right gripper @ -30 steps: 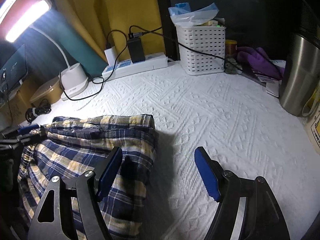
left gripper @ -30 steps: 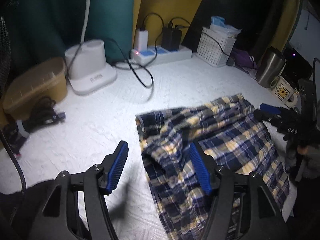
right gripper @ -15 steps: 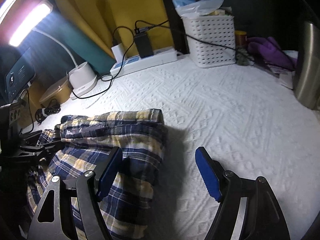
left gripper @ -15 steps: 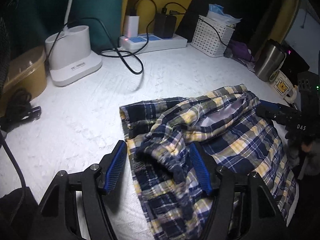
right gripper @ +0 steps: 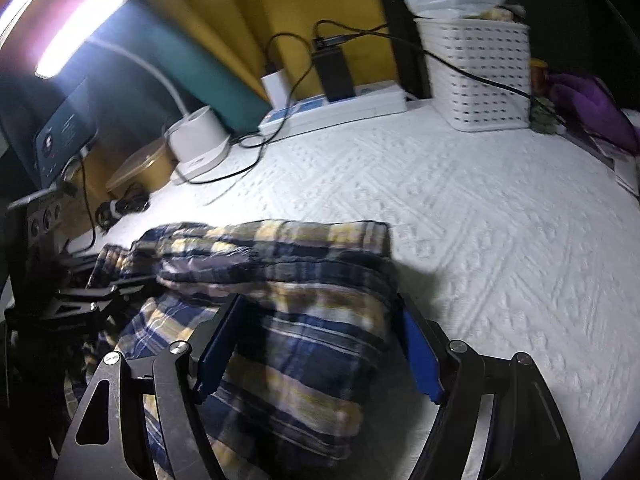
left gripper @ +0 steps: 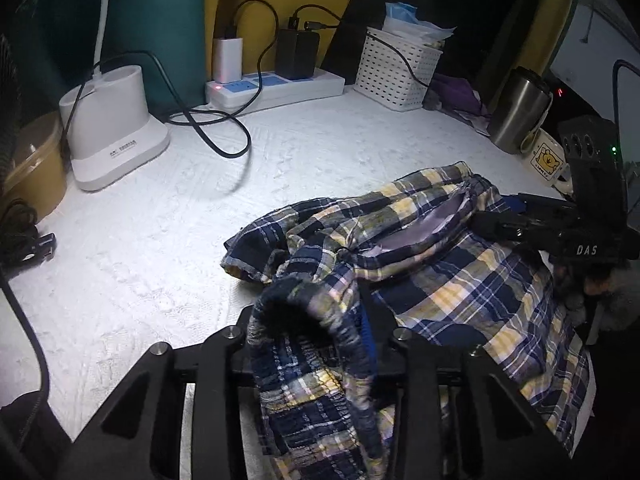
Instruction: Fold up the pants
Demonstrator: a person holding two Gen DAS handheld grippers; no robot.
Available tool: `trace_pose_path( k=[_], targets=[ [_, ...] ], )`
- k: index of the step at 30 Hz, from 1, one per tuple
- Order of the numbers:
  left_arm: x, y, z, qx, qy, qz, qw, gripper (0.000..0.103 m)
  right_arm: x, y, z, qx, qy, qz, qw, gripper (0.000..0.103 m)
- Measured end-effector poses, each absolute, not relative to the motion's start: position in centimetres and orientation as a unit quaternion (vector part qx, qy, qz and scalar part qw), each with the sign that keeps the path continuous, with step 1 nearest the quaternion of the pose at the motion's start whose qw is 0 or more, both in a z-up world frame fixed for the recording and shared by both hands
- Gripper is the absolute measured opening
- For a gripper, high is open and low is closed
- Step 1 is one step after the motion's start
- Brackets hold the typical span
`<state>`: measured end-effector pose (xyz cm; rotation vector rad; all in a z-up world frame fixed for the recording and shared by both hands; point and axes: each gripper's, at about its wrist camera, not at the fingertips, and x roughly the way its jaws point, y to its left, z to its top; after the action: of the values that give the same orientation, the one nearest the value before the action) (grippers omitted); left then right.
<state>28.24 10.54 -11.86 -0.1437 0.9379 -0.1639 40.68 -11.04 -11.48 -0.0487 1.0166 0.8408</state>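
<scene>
Fabric bunched into a dark rolled ridge sat between the closing jaws of the left gripper (left gripper: pixel 316 328), which tilted down and pinched a fold of the plaid pants (left gripper: pixel 460 280) at their near edge. The right gripper (right gripper: pixel 316 344), angled down too, was narrowing its blue-padded jaws around the thick folded end of the pants, the pads alongside the cloth but not clearly pressing it. The soft navy, yellow and white pants lay crumpled on the embossed white cover (right gripper: pixel 480 220), with a perforated white basket (right gripper: pixel 476 76) beyond.
</scene>
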Motion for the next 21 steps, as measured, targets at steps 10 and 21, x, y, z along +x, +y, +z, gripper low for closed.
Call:
trace_pose_path(
  k=[10,21],
  targets=[
    [27.2,10.2,-9.8,-0.065,0.430,-0.081,0.897,0.018,39.0,-10.4,-10.1,-0.038,0.446,0.409,0.795,0.019],
    [24.2,9.9,-5.2,-0.072,0.364,-0.061,0.927,0.018,36.8,-12.2,-4.5,-0.019,0.385,0.418,0.823,0.019]
  ],
)
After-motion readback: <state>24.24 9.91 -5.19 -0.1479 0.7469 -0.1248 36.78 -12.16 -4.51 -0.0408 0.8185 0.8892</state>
